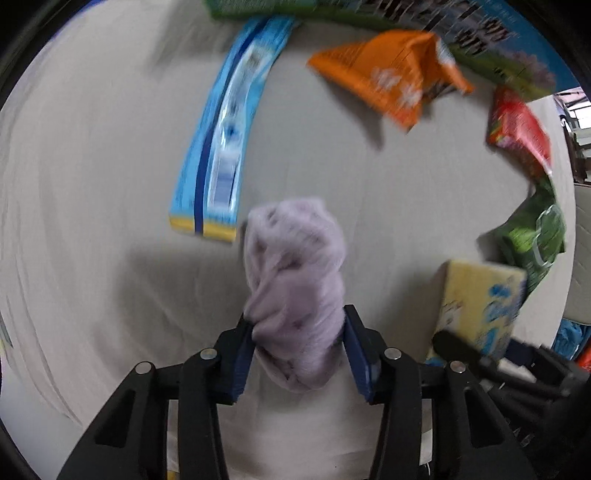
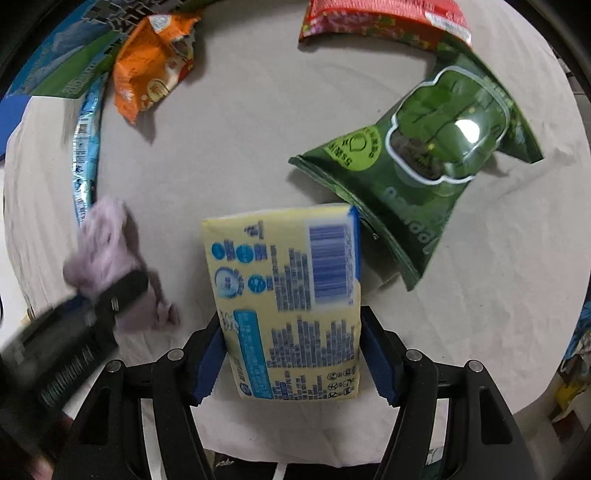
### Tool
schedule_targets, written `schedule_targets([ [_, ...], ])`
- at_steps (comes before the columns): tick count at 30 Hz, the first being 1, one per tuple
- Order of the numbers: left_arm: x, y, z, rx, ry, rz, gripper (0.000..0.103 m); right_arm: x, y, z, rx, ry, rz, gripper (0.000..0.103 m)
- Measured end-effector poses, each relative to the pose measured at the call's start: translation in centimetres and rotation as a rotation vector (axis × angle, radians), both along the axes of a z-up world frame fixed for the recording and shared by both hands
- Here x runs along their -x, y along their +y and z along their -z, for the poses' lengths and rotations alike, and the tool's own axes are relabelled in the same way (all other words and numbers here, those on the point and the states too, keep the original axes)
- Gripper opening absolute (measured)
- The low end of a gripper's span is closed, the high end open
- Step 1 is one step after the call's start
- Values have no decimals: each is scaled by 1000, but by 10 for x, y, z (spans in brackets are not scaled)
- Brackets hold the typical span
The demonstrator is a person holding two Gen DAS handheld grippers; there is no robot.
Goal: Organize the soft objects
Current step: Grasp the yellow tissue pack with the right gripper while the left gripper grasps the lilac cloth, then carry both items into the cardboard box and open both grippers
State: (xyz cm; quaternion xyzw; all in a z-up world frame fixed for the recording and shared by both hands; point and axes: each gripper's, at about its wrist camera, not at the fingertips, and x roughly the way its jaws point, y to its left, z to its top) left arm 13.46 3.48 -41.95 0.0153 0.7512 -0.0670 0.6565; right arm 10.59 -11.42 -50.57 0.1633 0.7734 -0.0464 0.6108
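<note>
Underneath everything lies a pale grey cloth-covered table (image 2: 258, 122), filling most of both views. Along the top of the left wrist view runs a large blue and green printed board (image 1: 498, 48), which shows again in the upper left corner of the right wrist view. A long blue toothbrush pack (image 1: 225, 129) lies on the cloth in the upper middle of the left view, its yellow end just beside the lilac cloth.

Right of centre in the right wrist view a dark green snack bag (image 2: 424, 170) rests on the table, its lower left corner touching the far edge of the yellow tissue pack (image 2: 291, 295). That pack sits at bottom centre, pinched between the blue pads of the right gripper (image 2: 291, 354), whose jaws stand fairly wide, closed against the pack's two sides.

An orange bag (image 1: 388, 77) lies at the upper right of the left view; a red bag (image 2: 380, 18) sits at the top edge of the right view.

A bunched lilac cloth (image 1: 295, 291) is at centre in the left view, clamped between the left gripper (image 1: 299, 350) pads, jaws partly closed around its lower part.
</note>
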Motion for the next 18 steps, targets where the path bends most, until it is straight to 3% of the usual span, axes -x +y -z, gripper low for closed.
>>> schedule_targets([
  [4, 11, 10, 4, 11, -9, -21, 41, -5, 12, 19, 45, 4, -27, 68],
  [9, 22, 11, 2, 19, -47, -38, 40, -7, 34, 7, 80, -25, -45, 66],
  [14, 34, 24, -37, 45, -121, -35, 40, -9, 53, -18, 68, -73, -59, 66],
  [18, 56, 27, -90, 83, -194, -19, 40, -13, 58, -45, 46, -133, -62, 66],
])
